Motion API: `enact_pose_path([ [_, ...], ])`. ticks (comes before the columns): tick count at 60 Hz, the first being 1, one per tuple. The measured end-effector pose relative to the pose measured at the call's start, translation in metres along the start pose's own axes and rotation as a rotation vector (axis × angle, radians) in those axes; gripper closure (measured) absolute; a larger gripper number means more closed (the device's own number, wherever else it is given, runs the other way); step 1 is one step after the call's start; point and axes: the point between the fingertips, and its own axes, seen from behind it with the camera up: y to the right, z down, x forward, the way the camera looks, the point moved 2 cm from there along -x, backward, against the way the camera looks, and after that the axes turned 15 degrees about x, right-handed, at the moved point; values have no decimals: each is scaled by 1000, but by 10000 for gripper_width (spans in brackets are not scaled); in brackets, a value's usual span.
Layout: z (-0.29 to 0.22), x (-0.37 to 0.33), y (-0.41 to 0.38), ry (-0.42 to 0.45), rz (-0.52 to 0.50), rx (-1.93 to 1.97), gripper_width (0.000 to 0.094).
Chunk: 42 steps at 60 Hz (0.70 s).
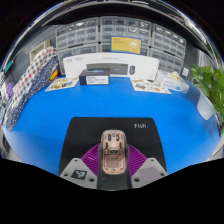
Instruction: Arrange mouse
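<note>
A small beige mouse sits between my gripper's two fingers, over a black mouse mat that lies on the blue table. The purple pads press against both sides of the mouse. The fingers are shut on it. I cannot tell whether the mouse rests on the mat or is held just above it.
A white box stands at the back of the table, with papers to its left and more papers to its right. Shelves of bins line the far wall. A green plant is at the right.
</note>
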Motion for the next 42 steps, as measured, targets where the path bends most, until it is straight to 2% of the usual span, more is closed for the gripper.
enact_pose_path([
  [1,0,0,0,3,2,2,589],
  [2,-1,0,0,7,2,4,589],
  [13,-2,0,2,4,9,36,468],
  [14,-2,-1,3,0,13,43,436],
  [15,-2,-2,5,-3,21,49,352],
  [20,-10,-12,14,16,60,55,105],
  [21,-11,-14,15,23,63,57,90],
  [42,-36,-130,21,132,15,49,65],
])
